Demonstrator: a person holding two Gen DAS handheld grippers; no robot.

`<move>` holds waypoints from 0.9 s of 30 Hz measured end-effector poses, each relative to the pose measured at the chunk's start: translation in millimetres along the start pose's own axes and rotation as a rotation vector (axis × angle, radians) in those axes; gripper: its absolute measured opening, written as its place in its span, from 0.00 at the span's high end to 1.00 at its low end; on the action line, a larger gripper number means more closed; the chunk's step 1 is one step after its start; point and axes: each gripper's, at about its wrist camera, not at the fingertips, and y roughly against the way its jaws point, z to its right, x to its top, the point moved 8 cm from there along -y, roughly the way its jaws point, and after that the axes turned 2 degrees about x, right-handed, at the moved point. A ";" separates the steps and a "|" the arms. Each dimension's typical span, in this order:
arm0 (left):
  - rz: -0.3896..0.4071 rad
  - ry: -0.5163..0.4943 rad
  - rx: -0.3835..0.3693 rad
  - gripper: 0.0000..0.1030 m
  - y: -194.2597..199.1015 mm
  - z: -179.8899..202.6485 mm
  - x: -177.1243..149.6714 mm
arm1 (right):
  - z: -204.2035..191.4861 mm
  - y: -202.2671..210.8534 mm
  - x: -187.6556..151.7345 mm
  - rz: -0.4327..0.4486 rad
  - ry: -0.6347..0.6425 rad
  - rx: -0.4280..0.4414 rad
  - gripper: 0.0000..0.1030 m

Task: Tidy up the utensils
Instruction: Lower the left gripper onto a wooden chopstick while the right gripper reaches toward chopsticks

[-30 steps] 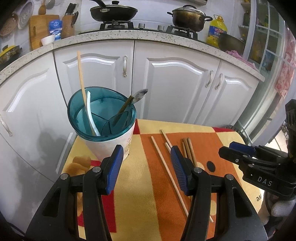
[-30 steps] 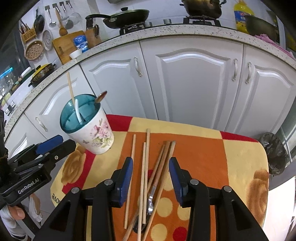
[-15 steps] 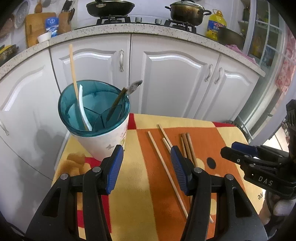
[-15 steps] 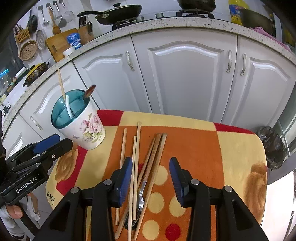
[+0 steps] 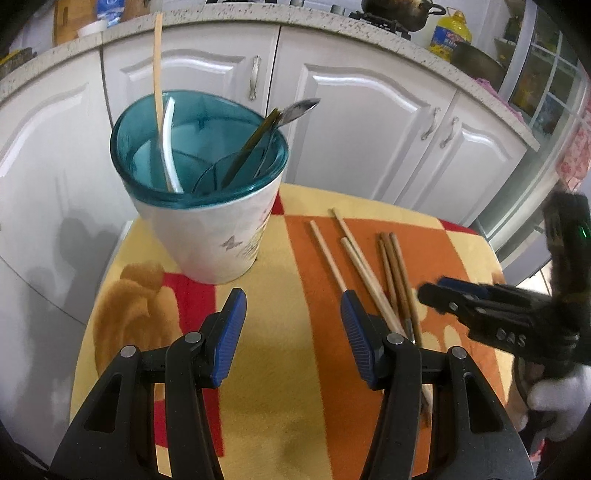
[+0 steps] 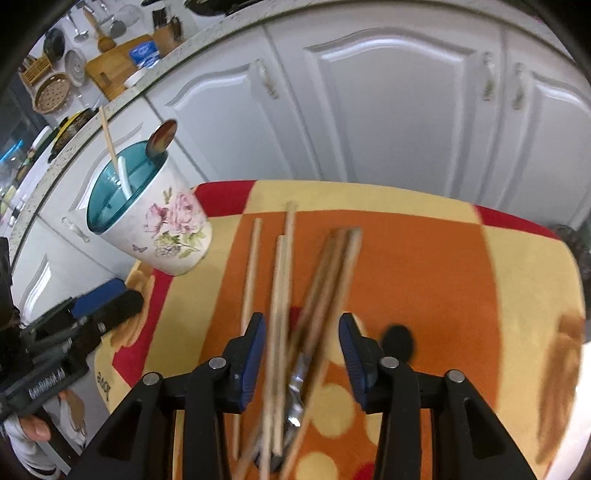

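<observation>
Teal-lined floral holder with spoon, one chopstick; left gripper jaws wide, empty; right gripper jaws closing around loose chopsticks.

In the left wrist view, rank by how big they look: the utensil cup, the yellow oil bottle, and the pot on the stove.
1. Utensil cup, much nearer the camera.
2. Pot.
3. Oil bottle, close to the pot in size.

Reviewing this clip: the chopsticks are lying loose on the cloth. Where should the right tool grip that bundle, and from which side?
Grip the chopsticks mid-shaft, from above, jaws straddling across their length. They lie flat and roughly parallel on the cloth, running away from the right tool, so closing crosswise should gather several. Its jaws are closing with the sticks between them, not yet pressed. A metal utensil lies among them and may come along.
</observation>
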 end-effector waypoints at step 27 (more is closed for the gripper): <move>-0.079 -0.013 -0.040 0.49 -40.1 12.4 -0.4 | 40.4 -12.1 2.0 -0.053 -0.070 -0.040 0.82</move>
